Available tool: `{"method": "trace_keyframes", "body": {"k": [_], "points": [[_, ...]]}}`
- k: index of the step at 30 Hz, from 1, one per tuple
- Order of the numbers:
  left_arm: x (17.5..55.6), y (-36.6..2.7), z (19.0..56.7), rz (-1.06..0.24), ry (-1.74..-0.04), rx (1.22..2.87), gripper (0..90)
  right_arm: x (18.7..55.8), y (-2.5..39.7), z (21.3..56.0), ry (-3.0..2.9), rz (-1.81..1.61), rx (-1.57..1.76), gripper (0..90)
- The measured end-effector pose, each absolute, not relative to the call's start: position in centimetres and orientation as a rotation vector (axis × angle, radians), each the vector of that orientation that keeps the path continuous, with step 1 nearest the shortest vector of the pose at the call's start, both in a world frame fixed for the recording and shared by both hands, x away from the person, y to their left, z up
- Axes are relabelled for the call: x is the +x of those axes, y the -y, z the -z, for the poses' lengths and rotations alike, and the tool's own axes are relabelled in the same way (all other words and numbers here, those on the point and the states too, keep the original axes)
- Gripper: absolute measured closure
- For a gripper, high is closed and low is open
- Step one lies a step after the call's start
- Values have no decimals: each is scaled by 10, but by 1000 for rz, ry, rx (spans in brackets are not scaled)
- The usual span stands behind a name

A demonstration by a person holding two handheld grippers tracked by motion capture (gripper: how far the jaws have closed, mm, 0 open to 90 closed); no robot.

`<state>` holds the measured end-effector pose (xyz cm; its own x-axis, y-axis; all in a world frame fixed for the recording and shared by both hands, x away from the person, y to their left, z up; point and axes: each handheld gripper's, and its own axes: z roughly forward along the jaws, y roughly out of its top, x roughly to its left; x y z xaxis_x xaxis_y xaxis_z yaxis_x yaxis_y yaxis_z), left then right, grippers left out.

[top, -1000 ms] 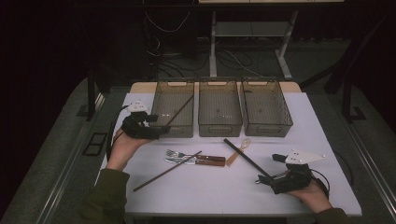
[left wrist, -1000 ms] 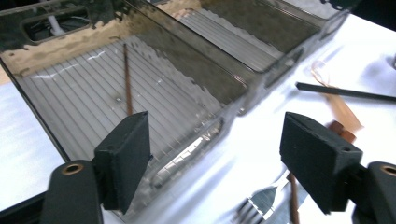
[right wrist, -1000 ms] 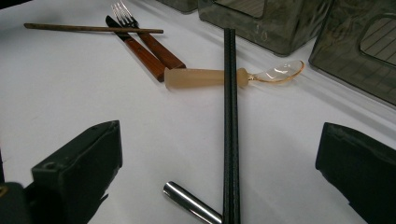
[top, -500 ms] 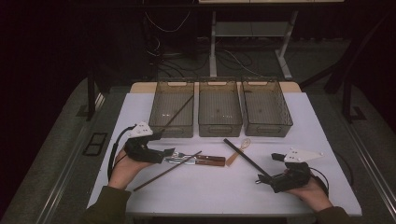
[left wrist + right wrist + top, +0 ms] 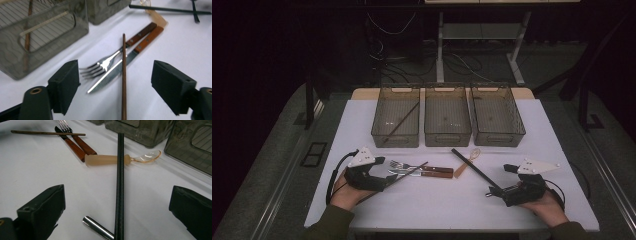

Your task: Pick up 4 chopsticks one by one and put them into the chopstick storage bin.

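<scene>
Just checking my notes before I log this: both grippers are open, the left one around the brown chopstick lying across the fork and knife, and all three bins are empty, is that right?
Not quite: the left bin is not empty. The high view shows a brown stick leaning inside it. The rest stands: the left gripper is open around the brown chopstick that crosses the fork and knife, and the right gripper is open too.

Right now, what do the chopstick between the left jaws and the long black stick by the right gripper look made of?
The chopstick looks like wood: matte brown, faint grain. The black stick seems plastic or lacquered, dark with a slight sheen and ridged edges; hard to say which.
</scene>
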<state>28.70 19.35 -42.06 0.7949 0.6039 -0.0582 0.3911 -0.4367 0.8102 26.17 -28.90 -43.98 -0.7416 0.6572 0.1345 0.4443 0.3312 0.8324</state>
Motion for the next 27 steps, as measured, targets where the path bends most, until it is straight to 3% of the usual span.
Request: {"method": "trace_keyframes", "body": {"k": [7, 21, 27], "points": [[283, -191, 431, -259, -721, 2128, 323, 261, 288, 440, -2370, -1363, 1001, 8], [285, -189, 442, -224, -716, 2223, 655, 261, 288, 440, -2373, -1354, 1010, 8], [285, -187, 444, -222, -708, 2253, 721, 261, 288, 440, -2373, -1353, 1006, 8]]}}
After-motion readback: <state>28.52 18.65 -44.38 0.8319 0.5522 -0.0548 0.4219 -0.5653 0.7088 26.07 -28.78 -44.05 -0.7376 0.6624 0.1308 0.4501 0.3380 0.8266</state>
